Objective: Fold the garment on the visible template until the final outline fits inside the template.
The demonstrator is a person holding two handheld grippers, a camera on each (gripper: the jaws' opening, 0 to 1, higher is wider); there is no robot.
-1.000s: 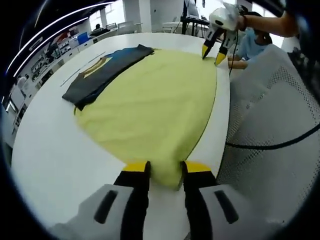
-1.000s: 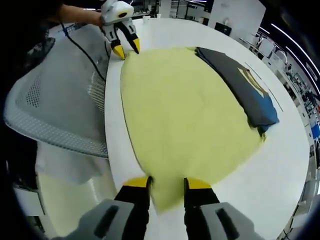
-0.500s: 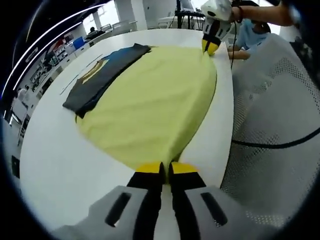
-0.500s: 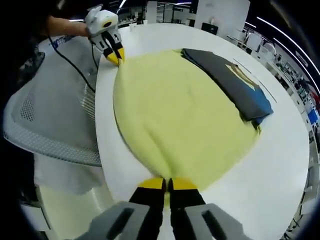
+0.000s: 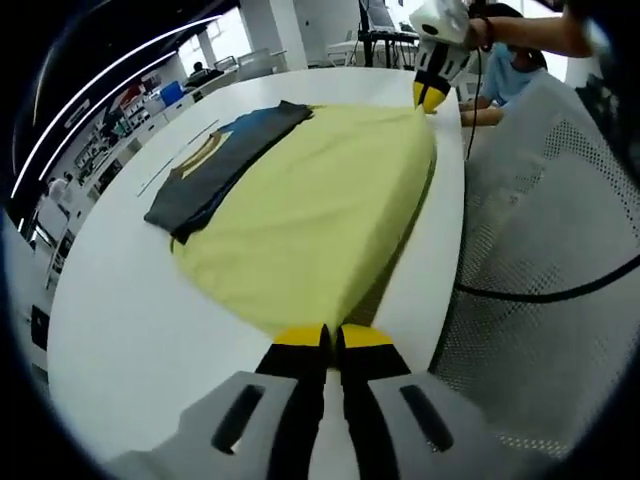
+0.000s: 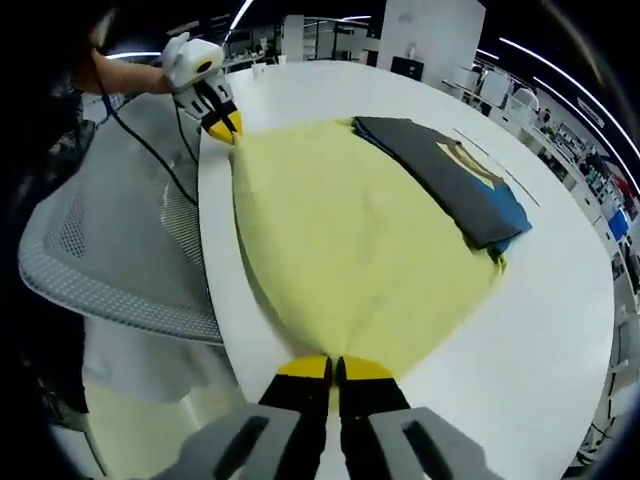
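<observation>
Both grippers, clamped since earlier, lifted yellow garment [image 5: 310, 215] edge off table [image 5: 130, 310].

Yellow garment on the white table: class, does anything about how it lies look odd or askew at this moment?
Slightly. The yellow garment lifts off the white table along its near edge, each gripper pinching a corner. A dark folded garment overlaps its far edge. Nothing looks damaged.

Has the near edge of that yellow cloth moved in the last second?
Yes. The yellow cloth's near edge has lifted off the white table, leaving a shadow gap beneath, with both tongs shut on its corners.
</observation>
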